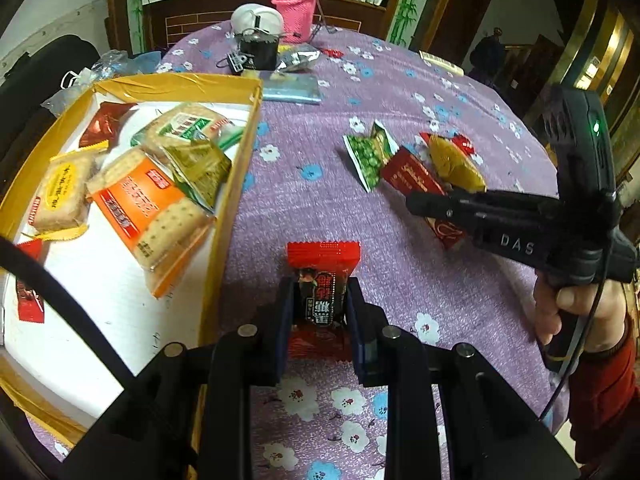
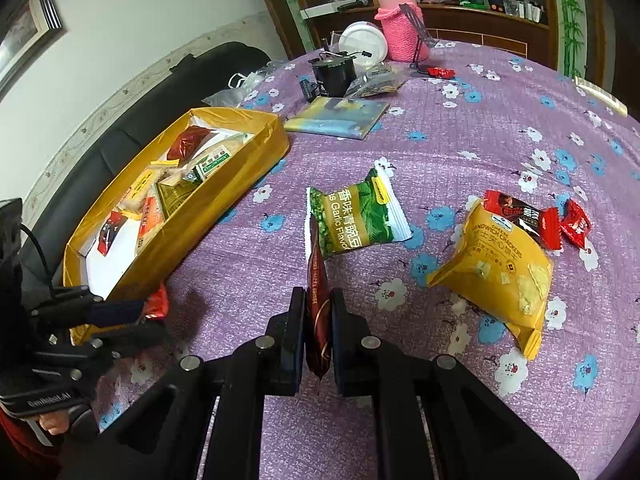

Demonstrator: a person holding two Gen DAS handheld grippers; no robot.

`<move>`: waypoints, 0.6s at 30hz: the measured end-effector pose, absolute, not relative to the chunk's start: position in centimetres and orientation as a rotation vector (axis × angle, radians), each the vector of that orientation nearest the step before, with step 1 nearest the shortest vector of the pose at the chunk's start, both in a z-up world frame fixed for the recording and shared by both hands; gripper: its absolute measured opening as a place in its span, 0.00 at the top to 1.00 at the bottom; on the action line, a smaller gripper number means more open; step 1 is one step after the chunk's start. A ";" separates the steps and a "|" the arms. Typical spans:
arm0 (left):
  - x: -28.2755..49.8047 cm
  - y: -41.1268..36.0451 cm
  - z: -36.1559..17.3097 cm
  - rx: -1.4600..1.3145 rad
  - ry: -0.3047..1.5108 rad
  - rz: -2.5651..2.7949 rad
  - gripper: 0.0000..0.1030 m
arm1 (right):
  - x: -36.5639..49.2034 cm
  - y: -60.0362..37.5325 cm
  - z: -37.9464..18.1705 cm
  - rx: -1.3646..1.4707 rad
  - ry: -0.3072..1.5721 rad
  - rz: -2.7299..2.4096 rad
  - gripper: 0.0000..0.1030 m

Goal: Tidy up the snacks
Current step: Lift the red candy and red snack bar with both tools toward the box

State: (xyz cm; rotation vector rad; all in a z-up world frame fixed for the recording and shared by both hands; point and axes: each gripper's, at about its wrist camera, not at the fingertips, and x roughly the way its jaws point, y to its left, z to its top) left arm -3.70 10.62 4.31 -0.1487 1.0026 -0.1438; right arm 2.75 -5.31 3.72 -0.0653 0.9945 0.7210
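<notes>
My left gripper (image 1: pixel 319 300) is shut on a red and black candy packet (image 1: pixel 322 276), just right of the yellow box (image 1: pixel 236 184) that holds several cracker and snack packs. My right gripper (image 2: pixel 319 304) is shut on a dark red snack packet (image 2: pixel 318 308), held edge-on above the tablecloth; it also shows in the left wrist view (image 1: pixel 416 178). On the table lie a green pea pack (image 2: pixel 356 216), a yellow sandwich cracker bag (image 2: pixel 496 276), a red-black candy bar (image 2: pixel 524 216) and a small red candy (image 2: pixel 576 224).
The round table has a purple flowered cloth (image 2: pixel 460 128). At the far side stand a pink knitted jar (image 2: pixel 400 28), a white lid (image 2: pixel 362 42), a black pot (image 2: pixel 334 70), a flat blue-yellow pack (image 2: pixel 340 118). A black sofa (image 2: pixel 132 120) lies behind the box.
</notes>
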 end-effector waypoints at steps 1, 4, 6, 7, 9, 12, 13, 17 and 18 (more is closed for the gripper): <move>-3.8 10.7 4.5 -0.151 0.997 -0.143 0.74 | 2.8 -5.3 3.7 -0.066 0.994 0.720 0.92; -3.9 10.7 5.1 -0.154 0.980 -0.141 0.74 | 2.7 -5.3 3.7 -0.072 0.993 0.718 0.92; -4.0 10.8 5.4 -0.156 0.974 -0.140 0.74 | 2.7 -5.2 3.6 -0.076 0.993 0.716 0.92; -4.0 10.8 5.5 -0.156 0.972 -0.140 0.74 | 2.7 -5.2 3.6 -0.076 0.993 0.716 0.92; -4.1 11.0 5.6 -0.159 0.967 -0.135 0.74 | 2.7 -5.2 3.6 -0.077 0.993 0.714 0.92; -4.4 11.5 6.0 -0.170 0.955 -0.123 0.74 | 2.7 -5.2 3.6 -0.078 0.993 0.713 0.92; -4.6 11.6 6.1 -0.171 0.950 -0.118 0.74 | 2.7 -5.2 3.6 -0.077 0.992 0.713 0.92; -5.2 12.9 7.2 -0.188 0.914 -0.091 0.74 | 2.7 -5.1 3.6 -0.080 0.989 0.712 0.92; -5.3 13.2 7.4 -0.191 0.907 -0.081 0.74 | 2.7 -5.1 3.6 -0.081 0.989 0.712 0.92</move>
